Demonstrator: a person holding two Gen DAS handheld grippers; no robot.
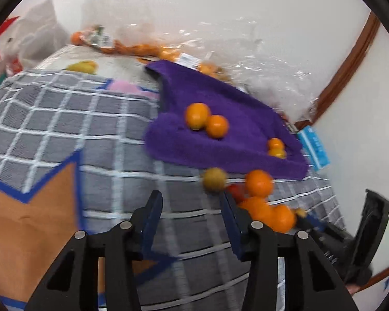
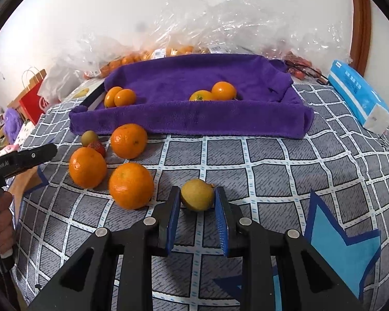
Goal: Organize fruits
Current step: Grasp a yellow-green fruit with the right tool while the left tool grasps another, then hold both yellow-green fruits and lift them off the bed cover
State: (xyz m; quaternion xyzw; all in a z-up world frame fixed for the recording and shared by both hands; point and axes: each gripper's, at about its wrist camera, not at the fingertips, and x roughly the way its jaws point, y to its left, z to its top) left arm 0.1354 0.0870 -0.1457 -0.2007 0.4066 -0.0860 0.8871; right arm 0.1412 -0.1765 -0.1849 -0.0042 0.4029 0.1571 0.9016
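My right gripper (image 2: 197, 195) is shut on a small yellow fruit (image 2: 197, 199) that rests on the grey checked cloth (image 2: 272, 168). Left of it lie three large oranges (image 2: 131, 185), with a small greenish fruit (image 2: 89, 138) and a red fruit (image 2: 97, 147) behind them. A purple towel (image 2: 189, 119) farther back holds two pairs of small oranges (image 2: 119, 97). My left gripper (image 1: 190, 203) stands open over bare cloth, with nothing between its fingers. The greenish fruit (image 1: 214, 180) and the large oranges (image 1: 259, 182) lie just beyond its right finger.
A blue tissue pack (image 2: 358, 98) lies at the right edge of the cloth. Clear plastic bags (image 2: 194, 26) with more oranges pile up against the white wall behind the towel. A red paper bag (image 2: 32, 101) stands far left. A person's hand (image 2: 2, 215) holds the left gripper's handle.
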